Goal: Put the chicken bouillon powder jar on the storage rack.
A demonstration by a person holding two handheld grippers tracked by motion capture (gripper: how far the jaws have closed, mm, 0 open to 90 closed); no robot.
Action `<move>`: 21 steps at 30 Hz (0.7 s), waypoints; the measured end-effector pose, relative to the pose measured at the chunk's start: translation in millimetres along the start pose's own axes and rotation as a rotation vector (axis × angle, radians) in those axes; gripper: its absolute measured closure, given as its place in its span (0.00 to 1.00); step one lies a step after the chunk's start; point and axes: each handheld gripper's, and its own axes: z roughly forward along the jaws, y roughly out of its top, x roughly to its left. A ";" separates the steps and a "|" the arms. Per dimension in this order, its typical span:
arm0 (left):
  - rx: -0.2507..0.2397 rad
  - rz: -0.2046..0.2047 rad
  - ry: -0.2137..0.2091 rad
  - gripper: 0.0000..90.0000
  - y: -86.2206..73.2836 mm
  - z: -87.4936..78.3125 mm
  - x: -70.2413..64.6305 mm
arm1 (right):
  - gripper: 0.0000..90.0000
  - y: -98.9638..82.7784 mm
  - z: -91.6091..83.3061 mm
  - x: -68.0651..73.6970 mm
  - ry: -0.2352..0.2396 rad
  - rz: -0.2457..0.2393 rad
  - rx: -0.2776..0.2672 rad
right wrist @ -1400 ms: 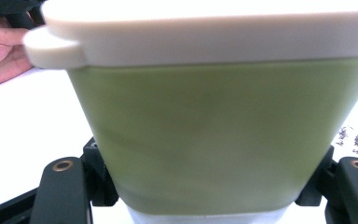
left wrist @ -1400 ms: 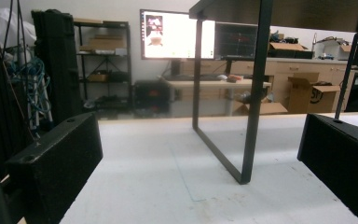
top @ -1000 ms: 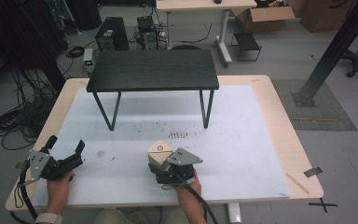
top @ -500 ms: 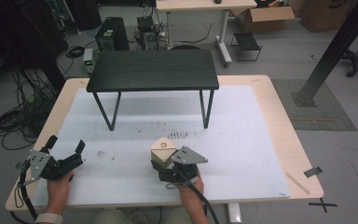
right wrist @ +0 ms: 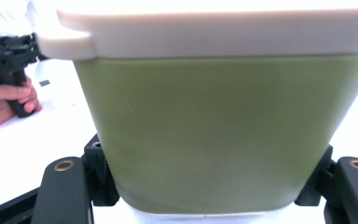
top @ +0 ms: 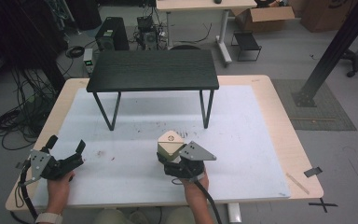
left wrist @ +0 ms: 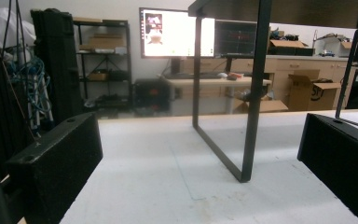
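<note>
Counter (top: 261,140) first, with the black stand (top: 153,70) as my landmark. Well left and nearer me than the stand, my left tool (top: 65,149) rests wide open and empty, kept clear I think. Nearer me than the stand's right leg, my right tool (top: 168,161) clamps the green container (right wrist: 223,130), white-lidded; its contents are hidden.

Green tub (right wrist: 223,135) with white lid (right wrist: 214,25), lid on, clamped between right gripper's (top: 179,161) jaws, near table's (top: 261,140) front edge, before black stand (top: 153,70).
</note>
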 end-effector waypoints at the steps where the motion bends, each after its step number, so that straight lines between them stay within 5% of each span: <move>1: 0.000 0.000 0.000 0.00 0.0 0.0 -0.1 | 0.32 1.5 -1.0 -0.9 -0.006 -0.002 -0.007; 21: 0.006 0.008 0.000 0.00 0.1 0.6 -0.9 | 0.32 26.1 -24.6 -16.6 -0.168 0.016 -0.108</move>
